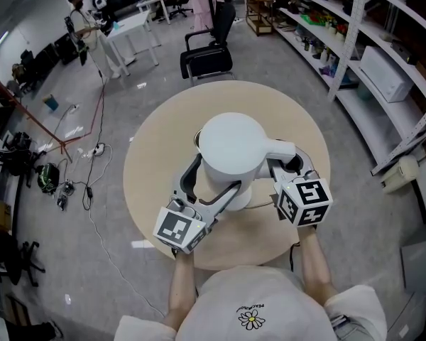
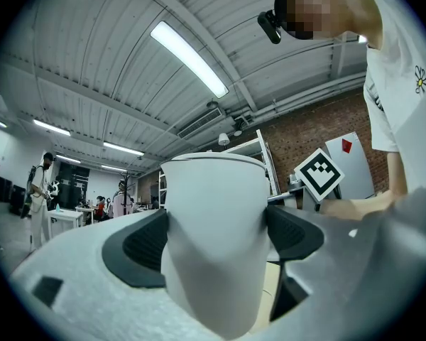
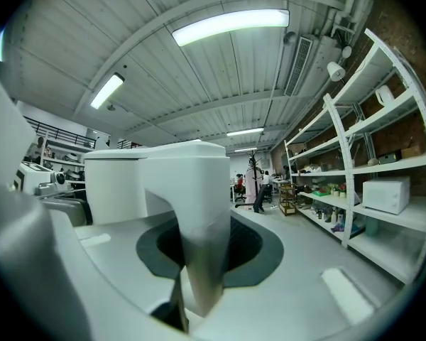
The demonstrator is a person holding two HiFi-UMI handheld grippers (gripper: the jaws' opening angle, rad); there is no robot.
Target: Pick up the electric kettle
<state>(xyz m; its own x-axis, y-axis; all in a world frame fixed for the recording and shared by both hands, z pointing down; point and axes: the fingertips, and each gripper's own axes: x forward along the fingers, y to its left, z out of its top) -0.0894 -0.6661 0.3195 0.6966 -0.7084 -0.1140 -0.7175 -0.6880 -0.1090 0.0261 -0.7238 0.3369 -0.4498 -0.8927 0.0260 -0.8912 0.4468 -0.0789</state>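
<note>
Two-handed hold on kettle (image 1: pixel 231 146) over table (image 1: pixel 150 148); left gripper (image 1: pixel 211 183) clamped round body (image 2: pixel 213 226); right gripper (image 1: pixel 287 166) clamped on handle (image 3: pixel 199 212).

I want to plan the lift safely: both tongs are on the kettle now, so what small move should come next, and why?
Probably raise both together, straight up and level: the left tongs clamp the kettle body, the right tongs clamp its handle, so the grip looks complete.

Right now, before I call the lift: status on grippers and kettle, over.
Left gripper shut on kettle body. Right gripper shut on handle. Kettle upright over round table, liftoff unclear. Nothing crowding it.
</note>
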